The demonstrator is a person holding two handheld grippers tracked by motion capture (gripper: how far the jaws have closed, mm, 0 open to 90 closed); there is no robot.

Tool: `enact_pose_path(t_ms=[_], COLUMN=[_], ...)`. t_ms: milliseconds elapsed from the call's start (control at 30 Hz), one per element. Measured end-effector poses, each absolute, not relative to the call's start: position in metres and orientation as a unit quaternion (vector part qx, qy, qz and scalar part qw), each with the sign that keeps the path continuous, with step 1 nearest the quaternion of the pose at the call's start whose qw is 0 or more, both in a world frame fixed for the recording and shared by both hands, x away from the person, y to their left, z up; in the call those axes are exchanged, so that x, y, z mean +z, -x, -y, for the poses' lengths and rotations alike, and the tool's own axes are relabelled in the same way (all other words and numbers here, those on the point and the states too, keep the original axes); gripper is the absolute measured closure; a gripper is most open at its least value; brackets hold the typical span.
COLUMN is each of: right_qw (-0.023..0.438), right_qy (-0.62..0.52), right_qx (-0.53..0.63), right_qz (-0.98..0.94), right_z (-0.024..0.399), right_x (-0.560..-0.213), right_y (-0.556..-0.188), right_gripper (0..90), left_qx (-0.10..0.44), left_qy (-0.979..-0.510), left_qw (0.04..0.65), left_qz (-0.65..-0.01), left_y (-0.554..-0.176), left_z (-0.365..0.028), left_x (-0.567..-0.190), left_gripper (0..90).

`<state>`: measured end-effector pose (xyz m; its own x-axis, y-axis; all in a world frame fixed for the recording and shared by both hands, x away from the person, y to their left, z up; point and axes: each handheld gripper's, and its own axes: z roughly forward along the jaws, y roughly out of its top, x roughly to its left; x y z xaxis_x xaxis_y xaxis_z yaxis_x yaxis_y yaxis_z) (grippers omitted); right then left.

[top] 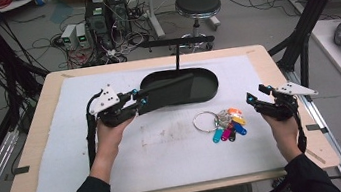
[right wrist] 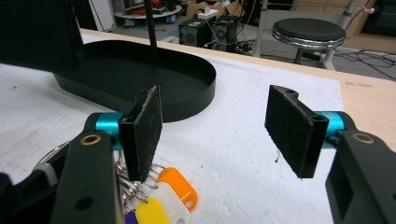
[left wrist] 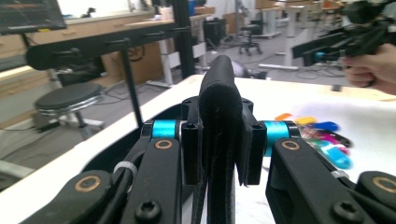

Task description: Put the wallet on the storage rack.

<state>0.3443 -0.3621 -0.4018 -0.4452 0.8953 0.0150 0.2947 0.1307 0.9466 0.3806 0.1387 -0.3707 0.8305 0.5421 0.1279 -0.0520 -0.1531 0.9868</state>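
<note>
Left claw clamps the black pouch; right claw gapes empty beside the keys.

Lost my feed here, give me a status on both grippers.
Left hand-held gripper shut on black strap over oval tray. Right hand-held gripper open beside key ring. Nothing between.

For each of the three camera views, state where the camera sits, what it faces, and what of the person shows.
High view: above the person's side, facing the white-covered table; both forearms show.
Left gripper view: on the left gripper, shut on a flat black leather piece; the other hand shows.
Right gripper view: on the open right gripper, facing the oval black tray.
Shared by all: the ring of coloured plastic key tags.
</note>
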Motion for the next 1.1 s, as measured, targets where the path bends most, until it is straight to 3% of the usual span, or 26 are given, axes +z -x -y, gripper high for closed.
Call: enact_pose_path(t_ms=[1100], right_qw=[0.3], right_qy=[-0.44], right_qx=[0.495], right_qz=[-0.687], right_z=[0.362], right_x=[-0.403], right_y=[-0.347], right_gripper=[37.0], left_qx=[0.246], left_qy=[-0.709], left_qw=[0.635], left_qz=[-0.185], left_y=[-0.45], left_z=[-0.087], left_x=[-0.404], left_gripper=[74.9])
